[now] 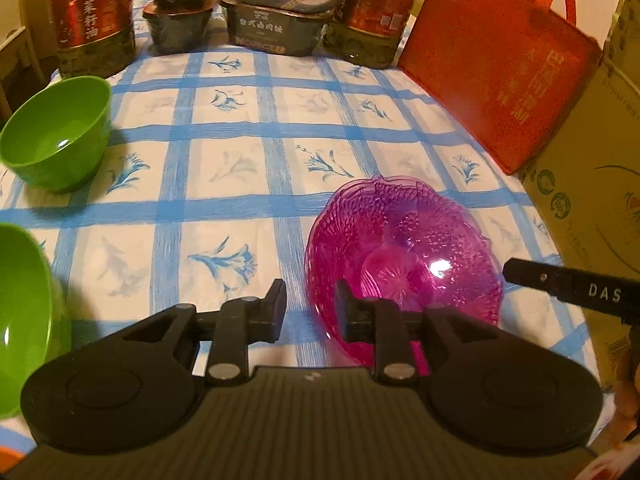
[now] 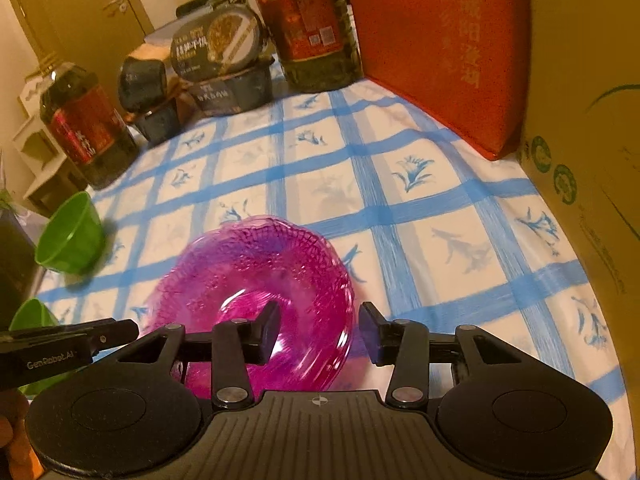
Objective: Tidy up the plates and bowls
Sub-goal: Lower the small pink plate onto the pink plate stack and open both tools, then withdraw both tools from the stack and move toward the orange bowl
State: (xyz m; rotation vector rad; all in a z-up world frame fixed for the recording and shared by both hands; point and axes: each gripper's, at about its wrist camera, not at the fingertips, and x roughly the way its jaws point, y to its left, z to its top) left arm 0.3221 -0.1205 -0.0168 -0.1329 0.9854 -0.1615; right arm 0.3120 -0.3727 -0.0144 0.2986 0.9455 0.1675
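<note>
A translucent magenta glass bowl (image 1: 404,256) rests on the blue-checked tablecloth; it also shows in the right wrist view (image 2: 256,276). My left gripper (image 1: 310,312) is open, its jaws either side of the bowl's near left rim. My right gripper (image 2: 318,330) is open, with its left finger over the bowl's inside and its right finger outside the near right rim. One green bowl (image 1: 56,132) sits at the far left, also in the right wrist view (image 2: 72,236). A second green bowl (image 1: 20,316) sits at the near left edge.
Two oil bottles (image 1: 94,16) (image 1: 380,8) and stacked dark food boxes (image 1: 276,12) line the back of the table. A red bag (image 1: 496,68) and a cardboard box (image 1: 592,184) stand along the right side. The tablecloth (image 1: 248,148) lies between them.
</note>
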